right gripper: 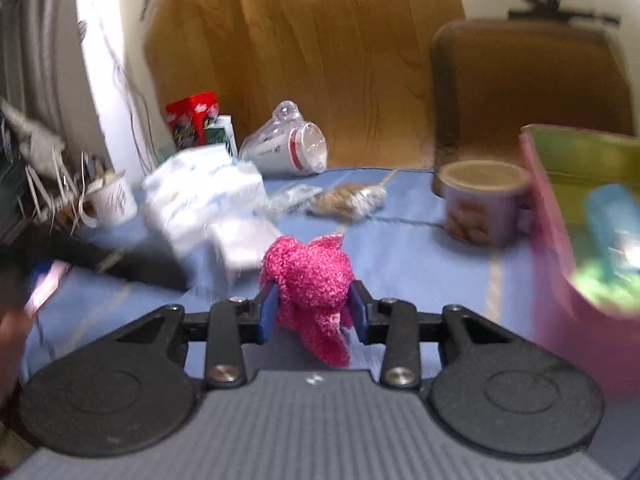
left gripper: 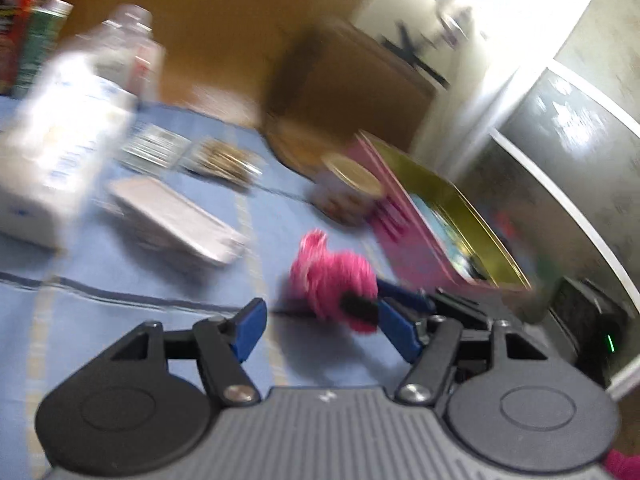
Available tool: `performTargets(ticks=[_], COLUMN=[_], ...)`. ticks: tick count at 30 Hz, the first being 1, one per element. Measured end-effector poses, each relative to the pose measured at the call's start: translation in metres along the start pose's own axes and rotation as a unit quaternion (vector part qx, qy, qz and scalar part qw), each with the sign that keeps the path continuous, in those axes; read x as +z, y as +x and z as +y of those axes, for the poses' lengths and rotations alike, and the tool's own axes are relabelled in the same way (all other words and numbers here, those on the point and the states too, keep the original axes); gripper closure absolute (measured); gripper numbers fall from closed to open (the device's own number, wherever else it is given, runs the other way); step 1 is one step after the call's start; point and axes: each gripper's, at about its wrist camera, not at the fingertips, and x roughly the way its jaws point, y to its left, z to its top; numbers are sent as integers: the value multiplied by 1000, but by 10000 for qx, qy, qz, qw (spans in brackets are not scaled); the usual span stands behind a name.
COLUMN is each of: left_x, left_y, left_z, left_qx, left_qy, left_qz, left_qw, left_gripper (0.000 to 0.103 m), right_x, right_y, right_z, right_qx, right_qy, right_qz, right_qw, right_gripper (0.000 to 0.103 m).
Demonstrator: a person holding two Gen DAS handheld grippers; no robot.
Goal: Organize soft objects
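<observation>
While the right tool (right gripper: 313, 314) pinches a fuzzy pink toy (right gripper: 310, 276) between its nearly closed blue fingers, lifted above the blue tabletop (right gripper: 400, 248), the left tool (left gripper: 324, 328) hangs wide open and empty beside it. Carrying looks like the step in hand. Next, I judge, the toy must swing right over the pink box (right gripper: 560, 280) rim before the fingers part.

Blue cloth (right gripper: 400, 248) bears tin (right gripper: 482, 208), pink box (right gripper: 560, 300), tissue pack (right gripper: 200, 196), mug (right gripper: 112, 200)
</observation>
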Motion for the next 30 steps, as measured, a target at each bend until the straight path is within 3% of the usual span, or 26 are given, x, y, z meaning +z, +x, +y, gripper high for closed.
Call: performTargets(ticks=[4, 5, 8, 12, 13, 14, 17, 22, 28, 30], left_x=[-7, -11, -19, -16, -13, -9, 12, 44, 58, 58], left_y=[35, 44, 58, 55, 53, 52, 49, 68, 122, 139], left_z=[-28, -35, -49, -51, -54, -59, -82, -141, -181, -185], left_qx=[-272, -296, 49, 60, 102, 116, -134, -518, -489, -313], left_qy=[355, 476, 836, 735, 769, 836, 1032, 1656, 1984, 2035], left_qz=[453, 540, 528, 520, 485, 423, 191, -119, -54, -10], left_qw=[9980, 9970, 9951, 9959, 9958, 9955, 9944, 9848, 9789, 9786], left_gripper=[36, 40, 48, 54, 54, 55, 56, 56, 55, 45], right_x=[-33, -38, -49, -51, -50, -46, -33, -7, 11, 15], right_y=[-36, -38, -38, -25, -26, -27, -46, -77, -79, -68], right_z=[9, 12, 13, 7, 4, 1, -15, -40, -90, -99], right_qx=[-417, -473, -597, -594, -634, -695, -765, -1517, -2033, -2077], right_qy=[-359, -364, -349, -302, -277, -208, 85, -100, 254, 305], right_qz=[-54, -77, -180, -162, -188, -228, -713, -1443, -1491, -1386], right_qw=[9985, 9982, 9974, 9976, 9974, 9971, 9945, 9778, 9674, 9679], right_gripper=[61, 60, 46, 49, 63, 67, 68, 68, 67, 61])
